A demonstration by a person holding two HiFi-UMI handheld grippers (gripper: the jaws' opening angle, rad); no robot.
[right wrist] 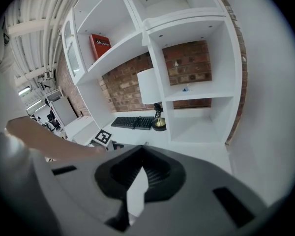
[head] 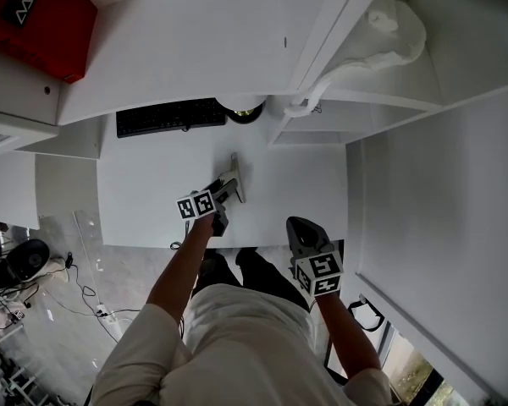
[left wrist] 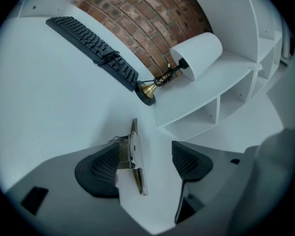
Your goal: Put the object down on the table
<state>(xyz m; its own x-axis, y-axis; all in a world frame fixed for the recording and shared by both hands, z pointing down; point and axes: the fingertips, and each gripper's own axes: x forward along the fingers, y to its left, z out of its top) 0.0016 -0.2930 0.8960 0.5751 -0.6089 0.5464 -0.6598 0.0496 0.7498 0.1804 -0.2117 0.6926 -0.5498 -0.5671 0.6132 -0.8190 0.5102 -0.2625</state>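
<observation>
— White desk (head: 152, 184) against a brick wall (left wrist: 137, 14), is that right? What's on it?

— A black keyboard (head: 171, 117) along the back edge and a lamp (left wrist: 196, 55) with a white shade and a brass foot. Seen from the head view, the keyboard lies at about 11 o'clock from the metal piece (left wrist: 133, 156) and the lamp at 12 o'clock.

— And the metal piece itself?

— It rests on the desk, near the front edge. It is a thin plate with a folded, sprung part on one side.

— Is the left gripper (left wrist: 145, 163) clamped on it?

— No. Its jaws stand wide apart with the piece between them. The sprung side is close against the left pad, though I cannot tell whether they touch. The right pad is well apart from it.

— Where is the right gripper (right wrist: 141, 156)?

— At roughly 4 o'clock from the left one in the head view, off the desk's front edge. Its jaws are closed tip to tip with nothing between them.

— Anything else around?

— A white shelf unit (right wrist: 187, 82) stands at 3 o'clock from the lamp, and a red box (head: 38, 19) sits up at 10 o'clock.
</observation>
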